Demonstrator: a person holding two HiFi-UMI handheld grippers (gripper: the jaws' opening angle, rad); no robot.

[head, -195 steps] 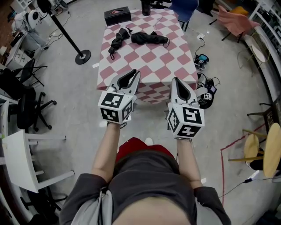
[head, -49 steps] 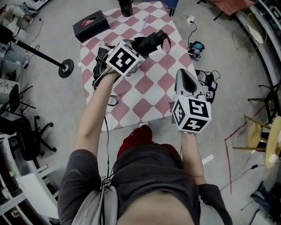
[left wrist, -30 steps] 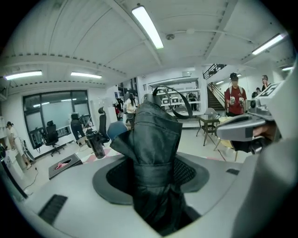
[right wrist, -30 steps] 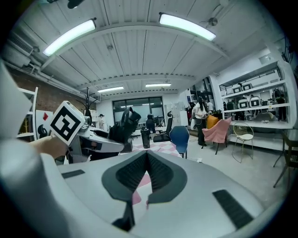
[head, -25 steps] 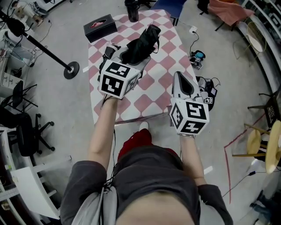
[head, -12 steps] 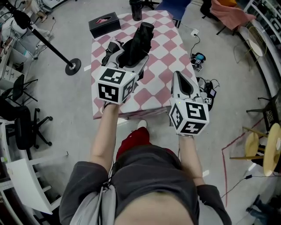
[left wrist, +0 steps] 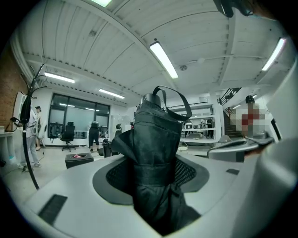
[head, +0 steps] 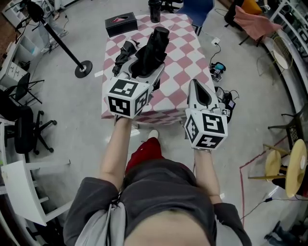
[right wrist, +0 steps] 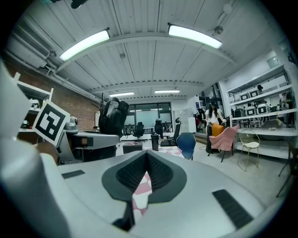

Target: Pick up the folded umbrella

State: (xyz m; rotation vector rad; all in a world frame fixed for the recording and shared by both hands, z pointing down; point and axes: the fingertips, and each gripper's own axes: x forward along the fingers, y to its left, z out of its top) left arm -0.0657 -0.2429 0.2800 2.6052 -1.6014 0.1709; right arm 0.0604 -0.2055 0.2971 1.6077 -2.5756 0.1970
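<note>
The left gripper point(head: 144, 72), left of centre in the head view, has its jaws spread wide and clamped on the black folded umbrella point(head: 155, 45). In the left gripper view the umbrella point(left wrist: 156, 135) fills the gap between the gripper's point(left wrist: 153, 176) ribbed pads and stands out past the tips, its strap loop point(left wrist: 173, 95) at the far end against the ceiling. From the head view it lies over the near half of the table point(head: 185, 62), whose cloth is pink-and-white check. In the right gripper view it shows at left point(right wrist: 113, 118), held up in the air. A second umbrella point(head: 122, 54) lies on the cloth near the table's left edge, just beside the left gripper. At the table's far end, top centre, are a black box point(head: 120, 24) with a pink slot and a dark bottle point(head: 154, 9); any print on them is too small to read. The right gripper point(head: 193, 82), right of centre, is off the table's right edge with nothing in it. Its jaws point(right wrist: 146, 153) meet at the tips, and the check cloth shows through the slit behind them. Each gripper's cube point(head: 126, 97) bears black-and-white square markers and no words. A stand point(head: 83, 68) with a round base is on the floor at upper left.
</note>
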